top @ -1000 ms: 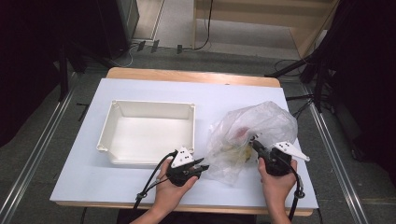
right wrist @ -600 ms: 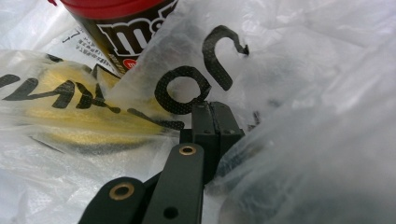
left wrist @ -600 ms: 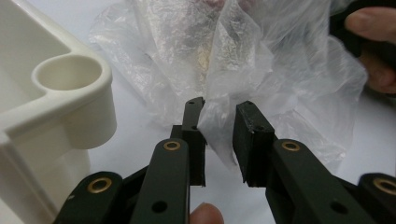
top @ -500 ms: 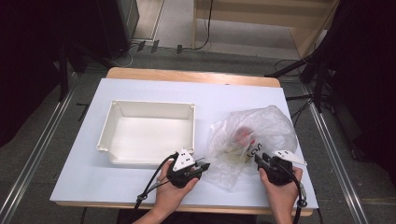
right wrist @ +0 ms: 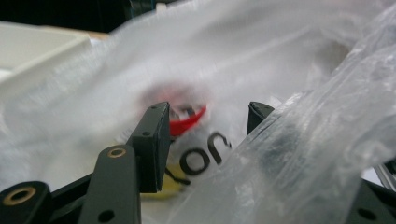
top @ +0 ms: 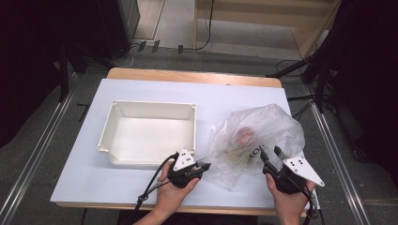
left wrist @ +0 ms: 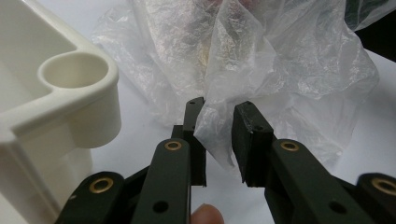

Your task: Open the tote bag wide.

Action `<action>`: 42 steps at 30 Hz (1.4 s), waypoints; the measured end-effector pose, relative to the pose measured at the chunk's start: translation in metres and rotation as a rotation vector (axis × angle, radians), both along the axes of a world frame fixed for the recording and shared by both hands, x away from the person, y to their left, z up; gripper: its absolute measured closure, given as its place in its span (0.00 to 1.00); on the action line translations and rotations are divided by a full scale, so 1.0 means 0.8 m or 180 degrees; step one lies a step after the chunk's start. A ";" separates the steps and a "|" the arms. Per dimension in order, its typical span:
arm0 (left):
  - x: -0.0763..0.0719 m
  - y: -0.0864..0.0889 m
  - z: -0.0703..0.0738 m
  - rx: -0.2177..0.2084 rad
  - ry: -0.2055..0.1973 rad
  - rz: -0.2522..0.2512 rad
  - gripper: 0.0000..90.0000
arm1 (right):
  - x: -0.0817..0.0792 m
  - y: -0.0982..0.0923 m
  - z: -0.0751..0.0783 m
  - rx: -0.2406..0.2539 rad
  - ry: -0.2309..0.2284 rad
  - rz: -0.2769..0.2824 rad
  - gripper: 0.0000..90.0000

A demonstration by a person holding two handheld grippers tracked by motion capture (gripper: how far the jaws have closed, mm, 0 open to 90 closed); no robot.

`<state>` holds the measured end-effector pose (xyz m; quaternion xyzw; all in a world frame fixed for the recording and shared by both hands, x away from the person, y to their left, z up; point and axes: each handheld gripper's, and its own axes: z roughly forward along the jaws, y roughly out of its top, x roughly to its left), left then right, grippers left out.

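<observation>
Plastic film sits pinched in the left gripper; the right gripper, jaws just opening, holds nothing. Bag lies right of the tray; regrip its far edge, spread gently

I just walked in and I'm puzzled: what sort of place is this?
Probably a lab or test room, not a home. A table with a white top stands on a bare grey floor between metal rails, with black curtains round it and cables lying behind.
</observation>
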<state>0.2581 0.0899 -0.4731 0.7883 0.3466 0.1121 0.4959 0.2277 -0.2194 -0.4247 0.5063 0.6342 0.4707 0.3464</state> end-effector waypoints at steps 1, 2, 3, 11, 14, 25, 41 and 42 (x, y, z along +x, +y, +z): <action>0.000 0.000 0.000 0.0005 -0.0010 -0.0002 0.84 | 0.000 -0.001 0.002 0.0050 -0.0026 0.0011 0.57; -0.001 0.000 0.000 0.0009 -0.0027 0.0001 0.82 | 0.001 -0.002 0.004 0.0109 -0.0045 0.0045 0.56; -0.002 -0.001 0.001 0.0016 -0.0051 -0.0007 0.76 | 0.005 -0.002 0.007 0.0233 -0.0032 0.0159 0.55; -0.036 -0.003 0.028 -0.0083 -0.0670 -0.0048 0.42 | 0.026 0.027 0.002 0.0444 0.0173 0.0647 0.71; -0.040 -0.008 0.038 -0.0083 -0.0821 -0.0049 0.34 | 0.034 0.041 -0.004 0.0370 0.0240 0.0670 0.89; -0.004 -0.052 0.044 0.0310 -0.0470 0.0188 0.38 | 0.038 0.059 0.004 0.0325 0.0241 0.0956 1.00; 0.033 -0.028 0.052 0.0113 -0.0055 0.0384 0.98 | 0.000 -0.011 0.012 0.0265 0.0063 0.0603 0.34; 0.034 -0.026 0.053 0.0112 -0.0057 0.0380 0.98 | -0.003 -0.015 0.011 0.0264 0.0091 0.0605 0.26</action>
